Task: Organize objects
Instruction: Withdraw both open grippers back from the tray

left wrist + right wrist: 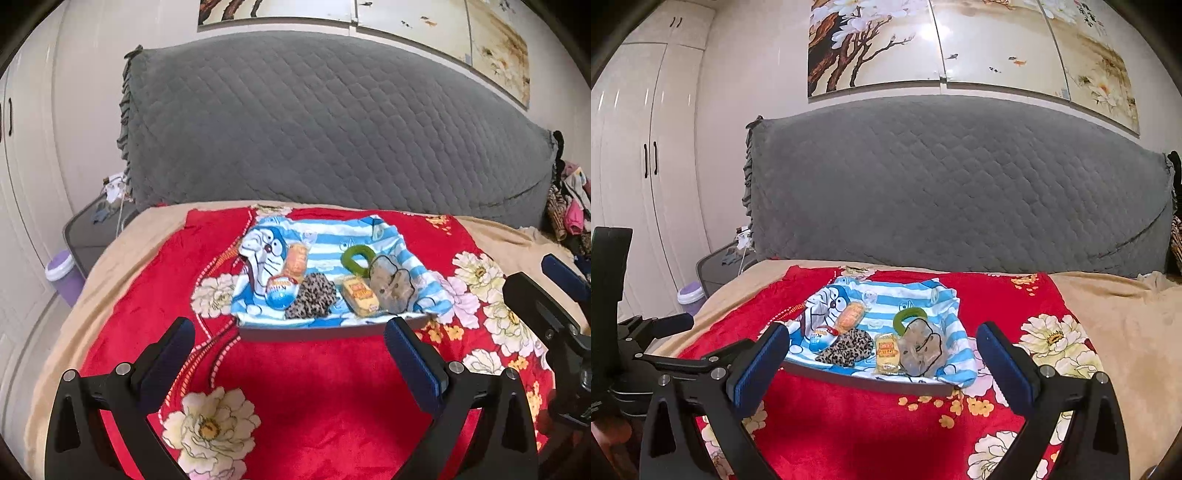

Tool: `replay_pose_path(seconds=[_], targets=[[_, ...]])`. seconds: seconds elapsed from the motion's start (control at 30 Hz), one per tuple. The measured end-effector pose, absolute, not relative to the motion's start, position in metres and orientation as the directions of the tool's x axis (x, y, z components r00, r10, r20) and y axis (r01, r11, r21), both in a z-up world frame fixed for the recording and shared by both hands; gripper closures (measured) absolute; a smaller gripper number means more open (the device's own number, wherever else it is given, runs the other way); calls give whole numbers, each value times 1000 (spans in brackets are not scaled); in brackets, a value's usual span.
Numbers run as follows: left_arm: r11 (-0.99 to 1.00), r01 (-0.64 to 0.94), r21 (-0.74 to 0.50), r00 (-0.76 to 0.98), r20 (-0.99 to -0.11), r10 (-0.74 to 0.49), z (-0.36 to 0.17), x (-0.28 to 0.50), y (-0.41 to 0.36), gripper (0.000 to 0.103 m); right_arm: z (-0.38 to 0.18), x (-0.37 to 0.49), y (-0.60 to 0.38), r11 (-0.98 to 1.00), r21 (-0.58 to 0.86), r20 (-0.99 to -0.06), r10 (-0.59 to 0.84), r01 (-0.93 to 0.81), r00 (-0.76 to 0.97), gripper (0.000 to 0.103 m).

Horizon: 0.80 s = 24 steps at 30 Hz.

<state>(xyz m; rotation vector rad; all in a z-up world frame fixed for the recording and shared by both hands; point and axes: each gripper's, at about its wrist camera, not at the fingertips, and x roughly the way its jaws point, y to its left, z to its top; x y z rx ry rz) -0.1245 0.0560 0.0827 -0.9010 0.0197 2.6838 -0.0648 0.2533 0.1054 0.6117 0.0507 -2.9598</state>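
A: Status. Left gripper (290, 341) and right gripper (882, 349) both have fingers spread wide, nothing held. The tray (314, 332), draped in a blue striped cloth (332, 236), lies just ahead of both tools on the red floral blanket (295, 387).

B: Contents?

A: Ahead-left: blue egg-shaped toy (281, 291), orange snack packet (296, 262). Centre: leopard-print scrunchie (312, 295). Ahead-right: yellow packet (360, 293), green ring (356, 258), clear bag (391, 286).

B: Risks?

A: Judgement: items are crowded, so a wide approach may nudge neighbours. The loose cloth could snag in the fingers. The soft bedding may let the tray tip.
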Motion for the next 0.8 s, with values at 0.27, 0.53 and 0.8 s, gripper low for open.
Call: replay_pose_path(seconds=[0.27, 0.53, 0.8], targets=[[-957, -280, -83, -753, -600, 272, 65, -116, 53, 1, 86, -58, 252, -993, -2, -421, -108, 120, -901, 1], [-957, -273, -97, -759, -590, 276, 66, -109, 51, 1, 78, -50, 255, -994, 7, -405, -104, 111, -908, 1], [-957, -274, -94, -753, -598, 275, 54, -102, 50, 1, 59, -51, 269, -996, 55, -451, -93, 76, -888, 1]])
